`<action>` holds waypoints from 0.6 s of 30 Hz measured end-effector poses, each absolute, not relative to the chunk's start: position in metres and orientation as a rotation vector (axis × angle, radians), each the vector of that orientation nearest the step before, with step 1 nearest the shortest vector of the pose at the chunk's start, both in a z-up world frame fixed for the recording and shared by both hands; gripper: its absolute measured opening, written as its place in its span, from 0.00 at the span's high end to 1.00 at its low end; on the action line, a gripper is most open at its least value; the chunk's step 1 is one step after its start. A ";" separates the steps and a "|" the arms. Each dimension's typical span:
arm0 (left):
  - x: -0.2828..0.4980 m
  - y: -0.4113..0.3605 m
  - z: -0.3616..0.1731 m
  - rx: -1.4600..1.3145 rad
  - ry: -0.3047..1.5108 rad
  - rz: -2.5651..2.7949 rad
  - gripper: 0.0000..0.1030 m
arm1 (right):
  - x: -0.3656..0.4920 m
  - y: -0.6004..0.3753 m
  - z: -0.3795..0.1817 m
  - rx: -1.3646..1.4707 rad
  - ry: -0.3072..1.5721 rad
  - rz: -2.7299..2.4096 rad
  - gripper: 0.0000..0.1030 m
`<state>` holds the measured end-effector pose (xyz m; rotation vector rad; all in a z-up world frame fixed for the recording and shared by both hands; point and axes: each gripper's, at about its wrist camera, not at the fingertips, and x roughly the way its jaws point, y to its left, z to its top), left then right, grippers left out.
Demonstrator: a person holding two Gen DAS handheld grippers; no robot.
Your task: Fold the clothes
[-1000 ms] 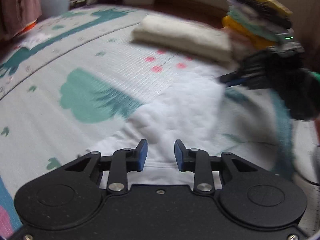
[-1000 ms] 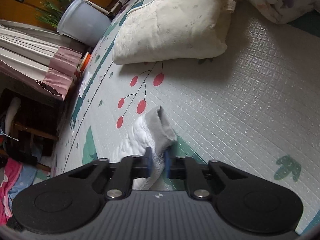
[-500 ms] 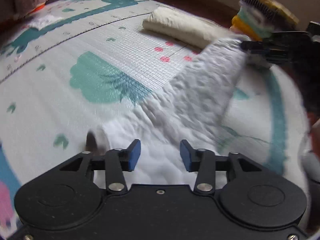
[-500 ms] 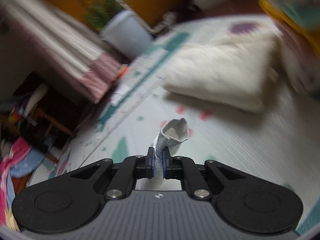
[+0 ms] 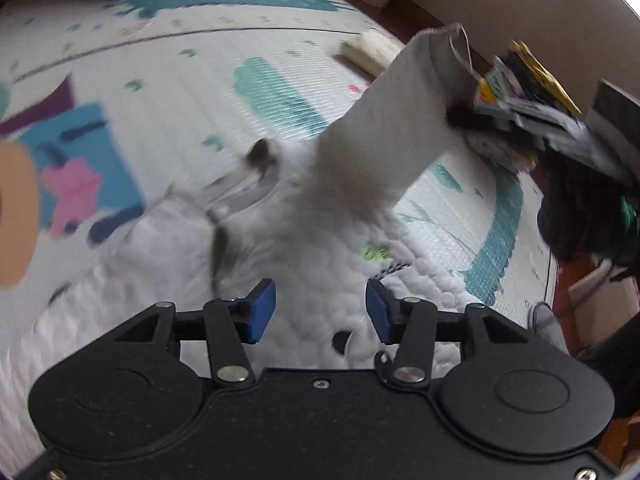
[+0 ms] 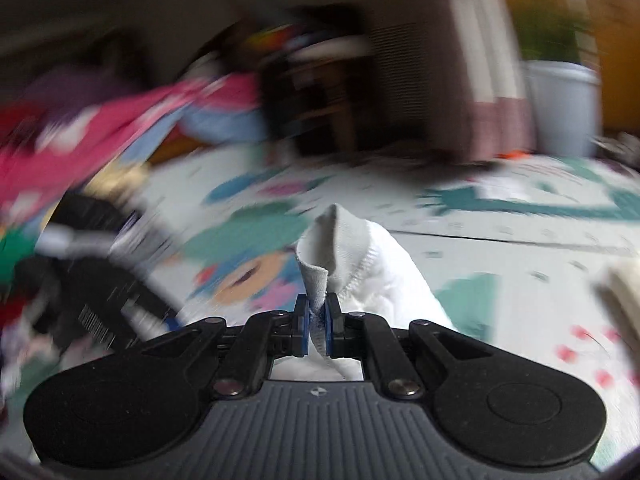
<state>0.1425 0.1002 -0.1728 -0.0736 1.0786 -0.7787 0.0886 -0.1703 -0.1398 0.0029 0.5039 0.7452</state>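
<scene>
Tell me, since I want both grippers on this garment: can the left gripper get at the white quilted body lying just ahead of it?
Probably yes. The left gripper is open, and the white garment lies directly beneath its fingers, nothing between.

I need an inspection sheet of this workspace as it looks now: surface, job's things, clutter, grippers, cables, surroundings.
Surface: patterned play mat, pale with teal shapes.
Job's things: white quilted garment on the mat, its sleeve lifted; grey cuff pinched.
Clutter: folded cream blanket; stack of folded clothes; pink and blue clothes pile, blurred.
Grippers: left gripper jaws apart above the garment; right gripper shut on the cuff.
Cables: nothing seen.
Surroundings: white plant pot, curtain, dark shelves, blurred.
</scene>
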 end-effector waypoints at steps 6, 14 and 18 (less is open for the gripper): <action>0.146 0.143 -0.191 -0.402 1.124 -0.775 0.53 | 0.082 -0.114 -0.152 -0.166 0.523 0.872 0.91; 0.168 0.176 -0.210 -0.948 1.093 -0.668 0.36 | 0.080 -0.077 -0.182 -0.402 0.501 0.913 0.91; 0.174 0.164 -0.214 -0.823 1.128 -0.666 0.36 | 0.064 -0.055 -0.189 -0.528 0.460 0.931 0.91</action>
